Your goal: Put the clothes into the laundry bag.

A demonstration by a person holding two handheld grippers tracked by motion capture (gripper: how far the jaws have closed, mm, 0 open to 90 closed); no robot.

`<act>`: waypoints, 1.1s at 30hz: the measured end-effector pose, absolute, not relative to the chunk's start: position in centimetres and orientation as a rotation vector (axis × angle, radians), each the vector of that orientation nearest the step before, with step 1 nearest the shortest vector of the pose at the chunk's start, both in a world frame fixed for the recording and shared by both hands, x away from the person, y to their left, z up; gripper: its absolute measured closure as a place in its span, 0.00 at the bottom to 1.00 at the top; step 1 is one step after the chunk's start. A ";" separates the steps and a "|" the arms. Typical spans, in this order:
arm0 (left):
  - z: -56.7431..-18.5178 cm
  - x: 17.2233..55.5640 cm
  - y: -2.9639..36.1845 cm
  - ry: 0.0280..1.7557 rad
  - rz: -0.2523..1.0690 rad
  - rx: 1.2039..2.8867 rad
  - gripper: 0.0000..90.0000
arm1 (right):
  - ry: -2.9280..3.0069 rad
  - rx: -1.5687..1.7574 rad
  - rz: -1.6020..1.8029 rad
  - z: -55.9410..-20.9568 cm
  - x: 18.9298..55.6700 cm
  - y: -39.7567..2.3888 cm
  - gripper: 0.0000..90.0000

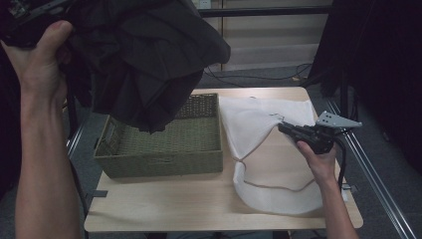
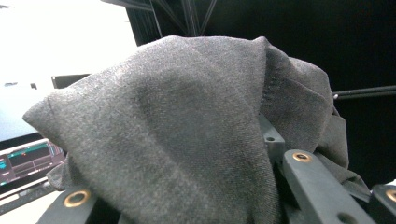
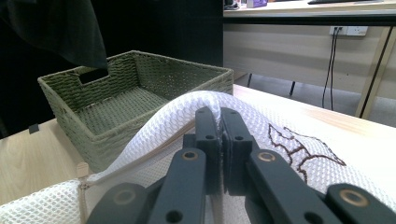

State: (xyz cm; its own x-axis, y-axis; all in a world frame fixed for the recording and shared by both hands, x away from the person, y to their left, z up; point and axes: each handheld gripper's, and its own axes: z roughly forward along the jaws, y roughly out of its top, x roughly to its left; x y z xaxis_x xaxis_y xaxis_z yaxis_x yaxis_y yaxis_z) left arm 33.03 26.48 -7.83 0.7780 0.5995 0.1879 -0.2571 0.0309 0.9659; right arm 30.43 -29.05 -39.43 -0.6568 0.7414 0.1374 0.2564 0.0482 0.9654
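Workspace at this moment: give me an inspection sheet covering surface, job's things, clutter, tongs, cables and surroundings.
Surface: light wooden table, bare along its near edge.
Job's things: dark grey garment held up above the woven basket, which looks empty; white mesh laundry bag lies flat beside the basket, zipper edge lifted.
Clutter: nothing seen.
Tongs: left tongs draped and gripped in the dark garment, raised at the high view's upper left; right tongs pinched shut on a fold of the mesh bag.
Cables: black cable trails from the right tongs; loose cables on the floor beyond the table.
Surroundings: dark curtain at right, pale cabinet wall behind, a lit screen in the left gripper view.
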 end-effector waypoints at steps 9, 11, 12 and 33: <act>-8.1 30.4 26.0 0.226 0.631 1.349 0.75 | 1.936 1.004 1.637 -39.5 30.4 -29.1 0.98; -8.1 30.1 25.8 0.206 0.615 1.348 0.75 | 1.939 1.001 1.635 -39.5 30.4 -29.0 0.98; -8.1 29.9 25.7 0.198 0.612 1.350 0.75 | 1.940 1.000 1.630 -39.5 30.4 -29.0 0.98; -10.7 28.5 21.0 0.110 0.483 1.325 0.74 | 1.954 0.998 1.625 -39.8 30.6 -28.7 0.98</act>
